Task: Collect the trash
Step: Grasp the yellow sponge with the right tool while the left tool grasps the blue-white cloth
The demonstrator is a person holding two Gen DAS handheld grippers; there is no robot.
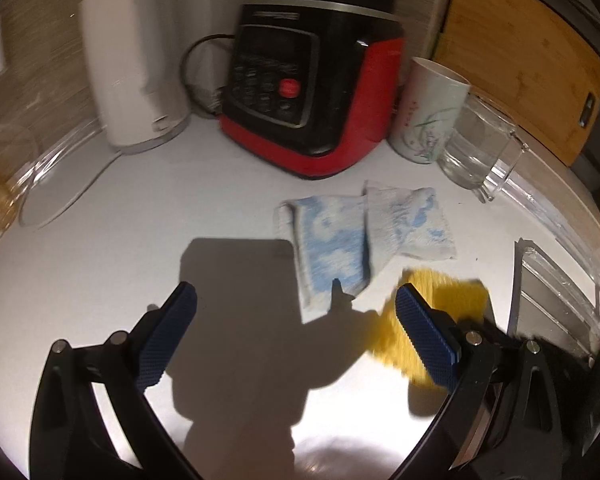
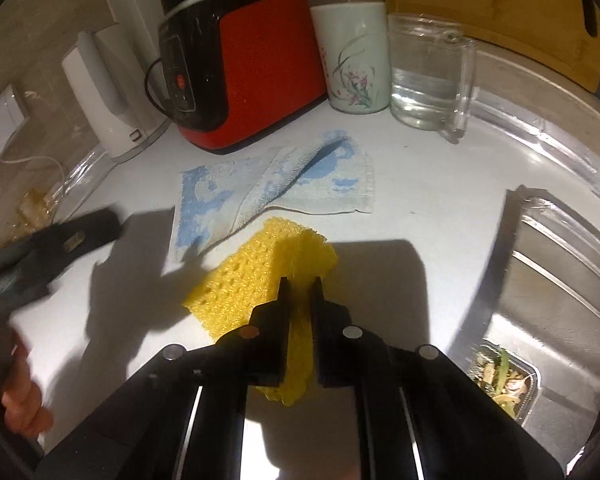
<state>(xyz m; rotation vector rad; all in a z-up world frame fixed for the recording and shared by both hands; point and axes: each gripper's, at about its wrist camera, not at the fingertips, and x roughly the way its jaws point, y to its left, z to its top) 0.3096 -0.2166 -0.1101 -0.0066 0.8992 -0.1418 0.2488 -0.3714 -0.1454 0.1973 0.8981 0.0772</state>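
Here the right claw [image 2: 300, 280] points steeply down at the white tabletop [image 2: 420, 200], clamped on a yellow mesh sponge cloth [image 2: 240, 276] lying beside the blue-and-white paper towel [image 2: 276, 188]. The left claw [image 1: 296, 296], also angled down, stands wide apart and empty.

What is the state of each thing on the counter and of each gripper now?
Right gripper: shut on the yellow sponge cloth.
Left gripper: open, holding nothing.
Yellow sponge cloth: pinched at one edge, the rest lying on the counter.
Blue-white cloth: lying loosely folded and crumpled, untouched.
Glass mug: upright, partly filled with clear liquid.
Flowered cup: upright.
Red cooker: lid closed.
White kettle: upright.
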